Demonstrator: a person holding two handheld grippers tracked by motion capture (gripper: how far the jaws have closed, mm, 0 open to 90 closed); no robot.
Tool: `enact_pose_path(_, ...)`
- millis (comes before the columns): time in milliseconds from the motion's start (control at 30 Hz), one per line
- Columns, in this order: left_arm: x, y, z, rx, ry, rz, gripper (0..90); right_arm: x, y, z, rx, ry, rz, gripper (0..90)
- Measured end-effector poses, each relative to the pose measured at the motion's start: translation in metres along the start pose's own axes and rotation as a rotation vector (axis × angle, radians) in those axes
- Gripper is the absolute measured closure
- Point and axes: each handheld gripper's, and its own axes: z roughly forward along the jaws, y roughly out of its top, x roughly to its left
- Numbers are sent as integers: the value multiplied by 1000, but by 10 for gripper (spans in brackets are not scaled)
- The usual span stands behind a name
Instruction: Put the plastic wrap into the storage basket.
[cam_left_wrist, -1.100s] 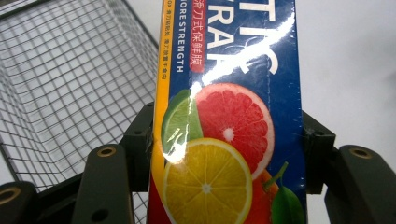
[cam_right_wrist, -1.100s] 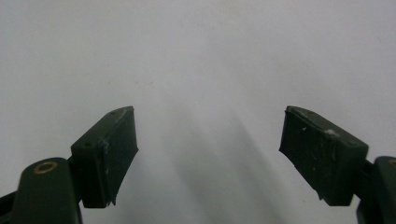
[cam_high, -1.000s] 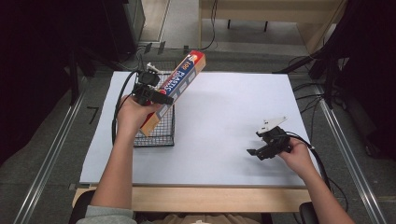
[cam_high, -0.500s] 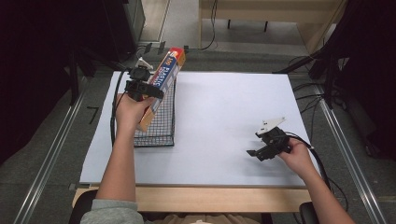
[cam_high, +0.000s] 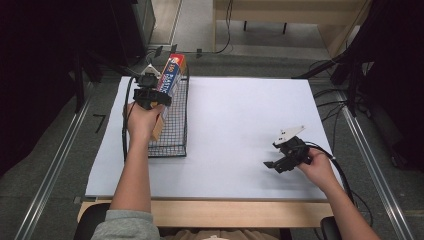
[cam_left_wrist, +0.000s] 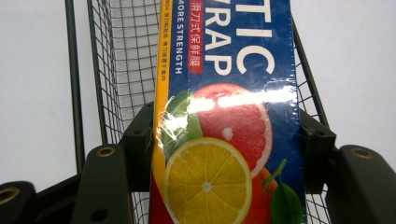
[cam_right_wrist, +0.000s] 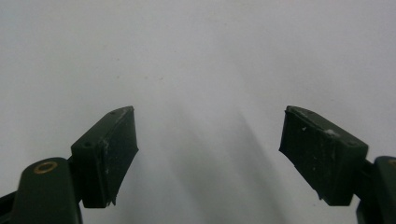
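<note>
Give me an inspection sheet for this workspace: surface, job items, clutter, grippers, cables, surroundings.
Surface: white table top, bare in the middle.
Job's things: plastic wrap box held tilted over the black wire basket at the table's left.
Clutter: nothing seen.
Grippers: left gripper shut on the box; right gripper open, nothing between its fingers, low over the table.
Cables: one trails from each gripper; more lie on the floor.
Surroundings: grey floor, metal rails, dark stands, wooden furniture behind.

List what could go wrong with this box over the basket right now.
The plastic wrap box is long and glossy, clamped by the left gripper partway along it, so it may pivot or slip. Tilted over the wire basket, its far end could catch on the rim or tip the basket.
</note>
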Motion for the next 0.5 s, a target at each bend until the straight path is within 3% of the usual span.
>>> enact_pose_path(167, -3, 0, 11, 29, 21, -12, 391, 0, 0, 0, 2, 0, -2, 192)
enact_pose_path(267, -4, -1, 18, 48, 11, 9, 390, 1, 0, 0, 5, 3, -7, 193)
enact_pose_path(500, -4, -6, 31, 83, 7, -11, 389, 2, 1, 1, 4, 9, -20, 192)
